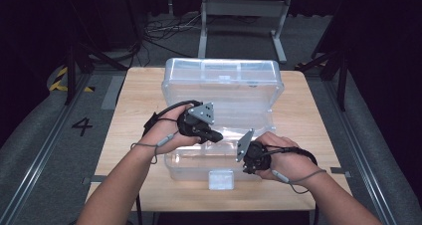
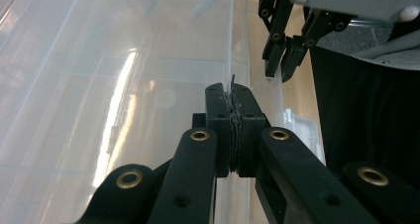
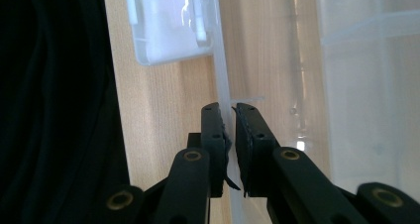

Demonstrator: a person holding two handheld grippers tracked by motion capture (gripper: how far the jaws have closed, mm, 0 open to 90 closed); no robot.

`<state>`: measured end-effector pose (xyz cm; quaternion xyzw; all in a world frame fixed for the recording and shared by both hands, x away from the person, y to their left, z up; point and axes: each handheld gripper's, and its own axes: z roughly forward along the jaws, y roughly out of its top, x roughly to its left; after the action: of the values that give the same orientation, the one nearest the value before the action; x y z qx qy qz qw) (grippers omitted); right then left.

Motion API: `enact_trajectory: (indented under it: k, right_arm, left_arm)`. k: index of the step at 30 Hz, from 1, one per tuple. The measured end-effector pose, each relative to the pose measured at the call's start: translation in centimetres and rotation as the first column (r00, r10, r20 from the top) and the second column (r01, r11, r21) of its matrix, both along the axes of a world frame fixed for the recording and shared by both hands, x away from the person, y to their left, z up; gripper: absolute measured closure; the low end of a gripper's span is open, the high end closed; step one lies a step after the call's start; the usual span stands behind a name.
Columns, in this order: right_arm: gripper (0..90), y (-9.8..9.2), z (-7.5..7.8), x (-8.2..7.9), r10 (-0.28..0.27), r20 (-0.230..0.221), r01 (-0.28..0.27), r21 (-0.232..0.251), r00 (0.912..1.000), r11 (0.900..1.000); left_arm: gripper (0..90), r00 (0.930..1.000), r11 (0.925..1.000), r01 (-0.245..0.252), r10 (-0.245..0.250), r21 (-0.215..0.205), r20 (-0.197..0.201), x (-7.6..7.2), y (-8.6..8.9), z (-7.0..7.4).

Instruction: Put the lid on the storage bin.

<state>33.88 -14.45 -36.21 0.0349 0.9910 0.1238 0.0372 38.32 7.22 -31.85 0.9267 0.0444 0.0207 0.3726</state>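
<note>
A clear plastic storage box [image 1: 196, 171] stands on the wooden table [image 1: 134, 115], its lid [image 1: 224, 80] swung up at the back. My left gripper [image 1: 218, 136] reaches over the box from the left. In the left gripper view it [image 2: 232, 92] is shut on the thin upper edge of the box's clear wall [image 2: 231, 45]. My right gripper [image 1: 246, 158] is at the box's front right. In the right gripper view its jaws [image 3: 229, 110] are closed on the box's rim [image 3: 222, 60], which runs up between the pads. The right gripper [image 2: 281, 68] also hangs at the rim.
A white latch [image 1: 221, 179] sits at the middle of the box's front wall, seen beside the rim as the latch [image 3: 168, 30]. Bare tabletop lies left and right of the box. Beyond the table are a metal frame [image 1: 244, 16] and floor cables.
</note>
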Motion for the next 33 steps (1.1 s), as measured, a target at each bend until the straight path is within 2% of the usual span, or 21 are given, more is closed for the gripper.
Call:
enact_trajectory:
  k: [5, 12, 17, 21, 24, 26, 27, 29, 31, 33]
  right_arm:
    - [84.7, -0.5, 1.3, -0.2, -0.013, -0.012, 0.014, 0.045, 0.9998, 0.999]
    - [88.5, -1.0, 2.8, -0.2, -0.005, -0.016, 0.006, 0.107, 0.9999, 0.994]
    - [90.0, -1.5, 3.4, -0.4, -0.018, -0.007, 0.019, 0.186, 0.9998, 0.982]
    - [90.0, -1.8, 3.8, -0.4, -0.025, -0.006, 0.026, 0.226, 0.9997, 0.974]
    - [90.0, -2.1, 4.1, -0.4, -0.030, 0.001, 0.029, 0.235, 0.9995, 0.972]
    - [90.0, -2.4, 4.3, -0.3, -0.035, 0.006, 0.033, 0.266, 0.9994, 0.963]
    - [90.0, -2.4, 4.3, -0.3, -0.035, 0.006, 0.033, 0.266, 0.9994, 0.963]
    - [90.0, -2.8, 4.6, -0.3, -0.056, 0.005, 0.051, 0.314, 0.9984, 0.948]
    - [90.0, -3.3, 4.9, -0.2, -0.078, 0.002, 0.071, 0.369, 0.9970, 0.927]
    - [90.0, -3.8, 5.0, -0.2, -0.103, 0.012, 0.090, 0.400, 0.9946, 0.912]
  left_arm:
    - [88.4, 1.0000, 1.0000, 0.001, 0.000, 0.002, -0.004, 0.0, 0.0, 0.0]
    - [88.5, 1.0000, 1.0000, 0.003, -0.003, 0.006, -0.001, -0.1, -0.1, 0.0]
    - [88.5, 1.0000, 1.0000, 0.003, -0.003, 0.009, 0.002, -0.2, -0.1, -0.1]
    - [88.6, 1.0000, 0.9999, 0.005, -0.005, 0.013, 0.005, -0.2, -0.1, -0.1]
    - [88.6, 1.0000, 0.9998, 0.009, -0.009, 0.018, 0.003, -0.3, -0.2, -0.1]
    - [88.6, 1.0000, 0.9998, 0.009, -0.009, 0.019, 0.002, -0.3, -0.2, -0.1]
    - [88.6, 1.0000, 0.9998, 0.006, -0.006, 0.019, 0.003, -0.3, -0.2, -0.1]
    - [88.6, 1.0000, 0.9998, 0.005, -0.005, 0.020, 0.006, -0.3, -0.1, -0.1]
    - [88.6, 1.0000, 0.9998, 0.001, -0.001, 0.019, 0.004, -0.4, -0.1, -0.1]
    - [88.6, 1.0000, 0.9999, 0.002, -0.002, 0.010, -0.001, -0.4, -0.1, -0.3]
